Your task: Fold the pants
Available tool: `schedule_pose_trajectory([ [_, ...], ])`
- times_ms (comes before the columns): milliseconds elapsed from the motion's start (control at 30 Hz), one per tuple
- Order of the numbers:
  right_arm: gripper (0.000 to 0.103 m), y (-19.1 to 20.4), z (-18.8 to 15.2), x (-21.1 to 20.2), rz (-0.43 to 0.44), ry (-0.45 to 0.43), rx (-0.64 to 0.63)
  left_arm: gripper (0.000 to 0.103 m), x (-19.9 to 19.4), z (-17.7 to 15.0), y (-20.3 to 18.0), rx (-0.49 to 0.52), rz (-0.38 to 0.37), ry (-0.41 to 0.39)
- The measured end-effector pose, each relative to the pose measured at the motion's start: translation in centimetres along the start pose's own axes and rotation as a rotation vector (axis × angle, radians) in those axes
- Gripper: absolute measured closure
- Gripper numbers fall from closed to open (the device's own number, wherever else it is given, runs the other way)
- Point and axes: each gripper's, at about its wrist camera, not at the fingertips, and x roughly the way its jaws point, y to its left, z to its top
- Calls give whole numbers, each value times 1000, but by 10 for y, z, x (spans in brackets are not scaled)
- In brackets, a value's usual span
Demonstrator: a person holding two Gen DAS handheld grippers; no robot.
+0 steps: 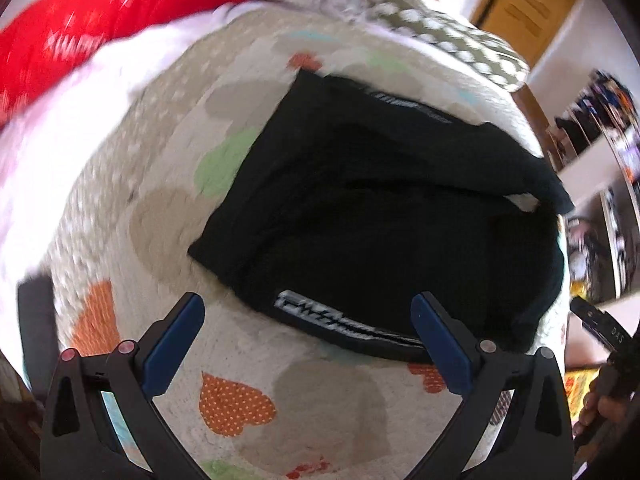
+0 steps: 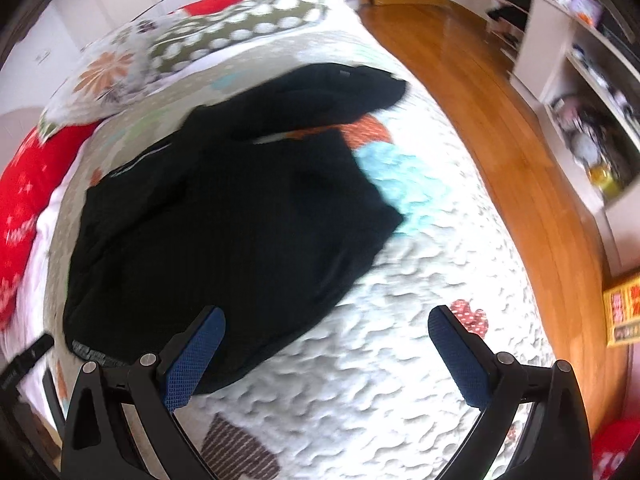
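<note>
Black pants (image 1: 380,208) lie folded into a rough block on a white quilted bedspread with coloured hearts (image 1: 240,396). A white logo band (image 1: 332,318) shows at their near edge. My left gripper (image 1: 308,312) is open and empty, hovering just in front of that edge. In the right wrist view the pants (image 2: 224,216) lie left of centre, one end bunched toward the far side of the bed. My right gripper (image 2: 326,326) is open and empty above the bedspread (image 2: 400,340), its left finger (image 2: 196,356) over the pants' near edge.
A red blanket (image 1: 60,40) and a dotted olive pillow (image 2: 240,28) lie at the head of the bed. A wooden floor (image 2: 520,160) runs along the bed's right side, with white shelves (image 2: 580,92) beyond and a yellow box (image 2: 624,308).
</note>
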Motion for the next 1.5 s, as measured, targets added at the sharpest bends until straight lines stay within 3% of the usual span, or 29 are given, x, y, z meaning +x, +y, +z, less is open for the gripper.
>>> schedule_pose_trajectory([
  [233,10,-40,15,31,63,6,180,0,32,-9,31,-137,-7,5],
  [400,16,-46,21,55,118,8,237,0,51,-3,37,-211,-107,-8],
  [467,41,-46,23,54,119,-23,230,0,59,1,33,-211,-103,-10],
  [500,73,-47,24,52,139,-28,228,0,61,3,30,-201,-96,-17],
  [533,88,-48,26,52,164,-20,234,0,61,5,28,-191,-104,-25],
  [567,89,-51,26,48,184,-20,244,4,60,6,27,-186,-109,-31],
  [633,92,-54,25,35,192,-30,239,41,54,8,27,-186,-126,-37],
  [667,92,-56,23,27,185,-34,234,71,52,9,28,-184,-156,-27],
  [700,92,-60,19,16,176,-38,234,84,50,9,28,-185,-198,-10],
  [800,93,-79,1,-17,155,-31,263,88,30,5,25,-151,-218,3],
  [900,93,-89,-18,-36,124,17,253,88,8,-3,24,-125,-249,7],
  [1000,93,-100,-39,-36,72,76,236,88,-5,-14,23,-88,-231,16],
  [1100,92,-105,-53,-9,38,129,230,85,13,-29,28,-72,-185,68],
  [1133,85,-105,-54,1,27,155,220,84,21,-33,29,-68,-160,86],
  [1167,83,-106,-55,7,7,182,214,81,27,-36,30,-68,-143,100],
  [1233,63,-109,-51,4,-6,193,230,75,28,-38,35,-95,-147,103],
  [1300,51,-111,-42,-10,-33,161,219,56,19,-34,39,-94,-136,101],
  [1433,48,-103,-4,-38,-35,64,165,41,-13,-19,50,-62,-92,54],
  [1500,44,-91,22,-41,16,17,154,27,-26,-4,57,-52,-76,1],
])
